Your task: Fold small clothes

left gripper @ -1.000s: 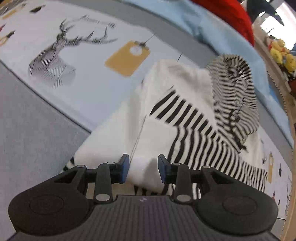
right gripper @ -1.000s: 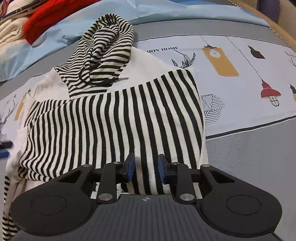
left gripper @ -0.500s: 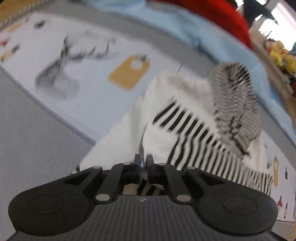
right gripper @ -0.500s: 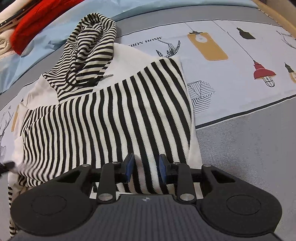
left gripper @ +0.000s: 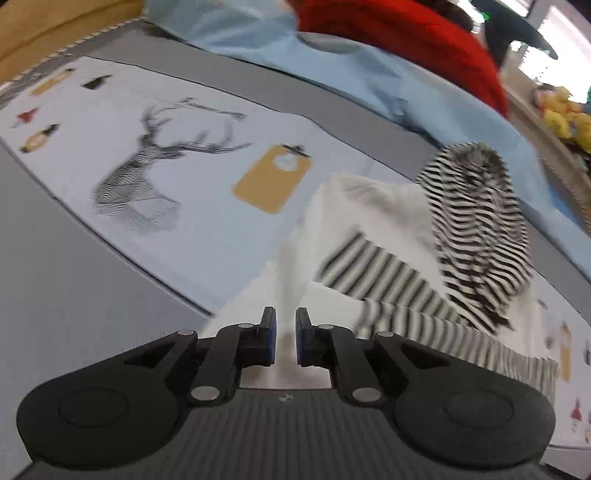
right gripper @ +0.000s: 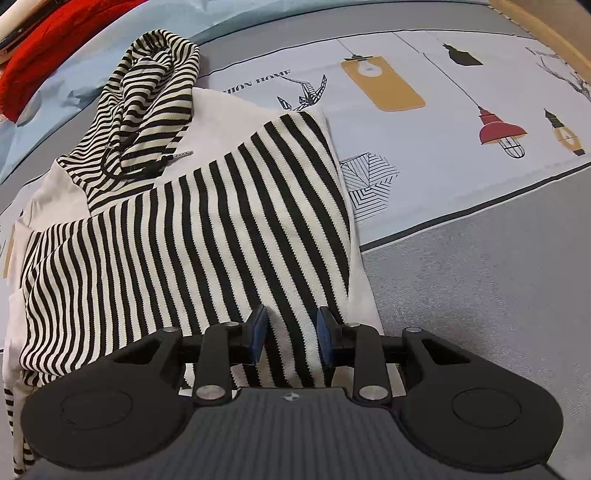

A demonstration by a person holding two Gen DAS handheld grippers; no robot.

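A small white hoodie (right gripper: pixel 229 122) with black-striped sleeves and hood lies on the bed, sleeves folded across its body. In the left wrist view the hoodie (left gripper: pixel 369 206) lies ahead and right, its striped hood (left gripper: pixel 476 206) beyond. My left gripper (left gripper: pixel 285 334) has a narrow gap between its jaws, with white fabric of the hem edge between them. My right gripper (right gripper: pixel 290 332) is open, its jaws on either side of the striped sleeve (right gripper: pixel 207 236) at the hem.
The hoodie lies on a printed bed sheet (left gripper: pixel 177 184) with a deer drawing and grey bands (right gripper: pixel 498 277). A light blue cloth (left gripper: pixel 332 62) and a red garment (left gripper: pixel 399 33) lie at the far side. A wooden bed edge (right gripper: pixel 546 33) runs along the right.
My left gripper closed from open onto the hoodie's edge, then its jaws parted slightly; the view lifted and swung left. My right gripper stayed open and moved slightly right along the hem.
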